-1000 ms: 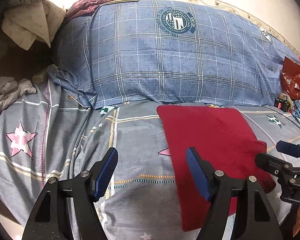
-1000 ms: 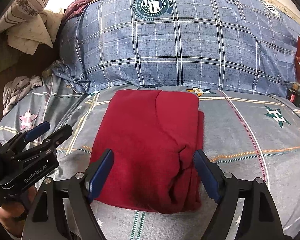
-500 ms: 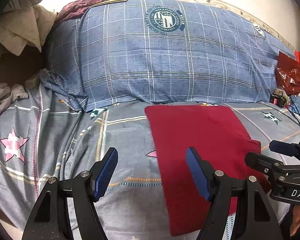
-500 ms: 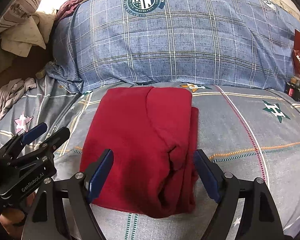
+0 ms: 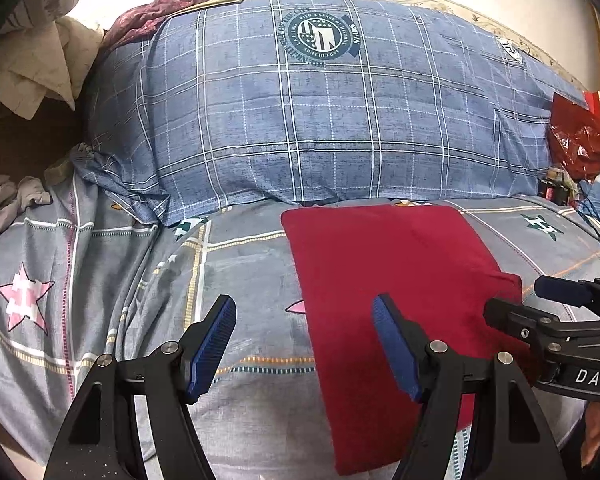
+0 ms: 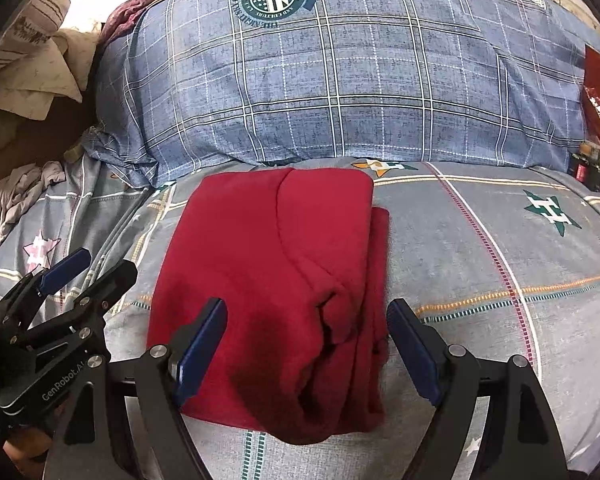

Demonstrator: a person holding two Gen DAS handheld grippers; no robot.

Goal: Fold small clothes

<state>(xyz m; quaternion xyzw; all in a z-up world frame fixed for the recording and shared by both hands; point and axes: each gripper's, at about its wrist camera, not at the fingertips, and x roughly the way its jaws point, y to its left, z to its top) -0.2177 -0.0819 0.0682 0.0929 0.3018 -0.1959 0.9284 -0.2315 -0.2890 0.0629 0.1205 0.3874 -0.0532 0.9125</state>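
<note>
The left gripper (image 5: 304, 344) hangs over the grey star-printed bed sheet (image 5: 100, 248), jaws spread wide and empty. Its right finger sits above the left edge of the dark red, already partly folded soft fabric garment (image 5: 384, 272). That garment lies flat on the sheet just in front of the big blue plaid pillow (image 5: 320, 120), its far edge nearly touching the pillow.

The right gripper (image 6: 306, 344) is likewise wide open with nothing in it, poised over the near right part of the garment (image 6: 268, 264), where a loose lump of layers bunches.

The step appears to be the next fold. To do it well, each gripper should pinch all layers at a near corner, left and right evenly, then carry the edge toward the pillow, keeping it taut so the lump smooths out rather than getting trapped.
</note>
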